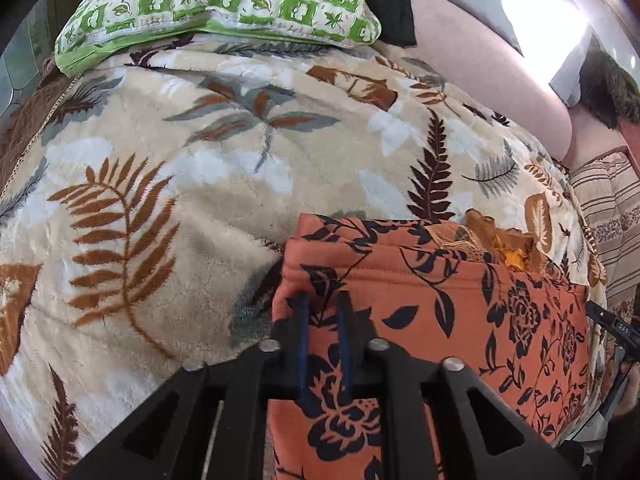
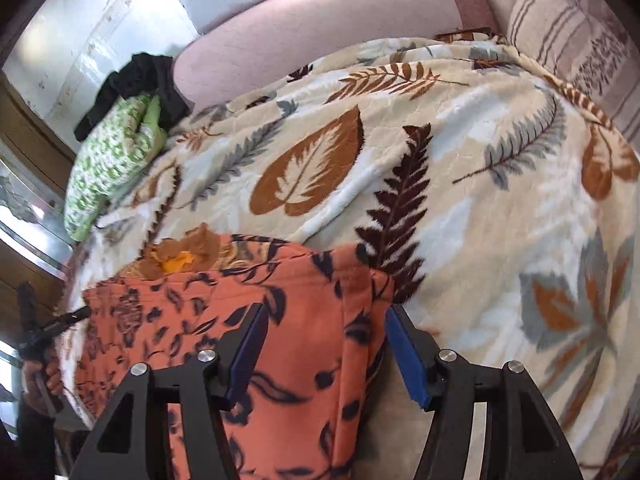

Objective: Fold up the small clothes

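Observation:
An orange garment with black flower print (image 1: 460, 312) lies on a leaf-patterned blanket (image 1: 180, 184), its far part folded with a lacy yellow-brown trim (image 1: 500, 240) showing. My left gripper (image 1: 323, 300) is shut on the garment's left edge, cloth pinched between the blue pads. In the right wrist view the same garment (image 2: 224, 320) lies under my right gripper (image 2: 326, 312), whose jaws stand wide open astride its right edge, one blue pad (image 2: 404, 352) off the cloth, over the blanket (image 2: 460, 200).
A green-and-white patterned pillow (image 1: 224, 4) lies at the blanket's far edge with a black cloth (image 1: 394, 4) beside it. A pink bolster (image 1: 480, 60) and a striped cushion (image 1: 612, 200) lie to the right. The other gripper (image 1: 612, 328) shows at the right edge.

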The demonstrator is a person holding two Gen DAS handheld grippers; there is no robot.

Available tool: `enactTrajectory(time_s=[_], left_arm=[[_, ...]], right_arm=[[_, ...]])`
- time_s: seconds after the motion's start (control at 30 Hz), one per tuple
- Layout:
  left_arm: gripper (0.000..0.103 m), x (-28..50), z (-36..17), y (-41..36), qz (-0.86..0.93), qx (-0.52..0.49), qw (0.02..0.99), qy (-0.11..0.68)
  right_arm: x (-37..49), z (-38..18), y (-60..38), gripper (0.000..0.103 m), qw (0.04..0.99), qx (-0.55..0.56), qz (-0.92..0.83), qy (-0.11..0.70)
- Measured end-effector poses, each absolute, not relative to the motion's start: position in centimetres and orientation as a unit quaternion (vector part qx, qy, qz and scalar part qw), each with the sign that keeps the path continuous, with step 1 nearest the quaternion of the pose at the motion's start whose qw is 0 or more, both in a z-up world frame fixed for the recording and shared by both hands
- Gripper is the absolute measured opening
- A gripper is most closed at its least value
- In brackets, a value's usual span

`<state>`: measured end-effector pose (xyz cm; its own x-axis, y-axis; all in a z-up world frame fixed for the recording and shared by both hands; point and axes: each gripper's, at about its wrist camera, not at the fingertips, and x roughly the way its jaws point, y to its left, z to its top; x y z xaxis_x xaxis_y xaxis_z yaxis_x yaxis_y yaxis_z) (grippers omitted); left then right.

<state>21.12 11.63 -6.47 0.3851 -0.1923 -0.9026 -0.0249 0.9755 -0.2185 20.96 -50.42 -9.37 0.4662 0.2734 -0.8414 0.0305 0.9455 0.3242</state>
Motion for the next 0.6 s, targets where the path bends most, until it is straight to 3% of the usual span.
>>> enactTrajectory(time_s=[0.03,0.07,0.17,0.37,0.6], left_arm=[[0.001,21.3,-6.5,11.6,-0.047,-0.091,0.828,0.551],[0.0,21.5,-6.5,11.5,-0.048,-0.089,0.828,0.552],[0.0,21.5,-5.1,11.7,-0.047,-0.089,0.842,0.529],[0.0,22.8,-2.8,12.5,-0.043,-0.087,0.868,0.486],[0.0,21.5,-5.1,14.5,-0.085,-0.162,0.838,0.514]], right_arm=[[21.4,-9.8,-50.3,0.051,0.842,0.142,0.072,0.515],[21.6,-10.0,-50.0,0.023,0.842,0.127,0.066,0.521],[21.4,-9.3,-49.0,0.008,0.848,0.095,0.057,0.518],[20.4,-5.7,-50.0,0.008,0.879,0.087,0.032,0.467],[21.3,-10.4,-51.0,0.009,0.852,0.164,0.045,0.494]])
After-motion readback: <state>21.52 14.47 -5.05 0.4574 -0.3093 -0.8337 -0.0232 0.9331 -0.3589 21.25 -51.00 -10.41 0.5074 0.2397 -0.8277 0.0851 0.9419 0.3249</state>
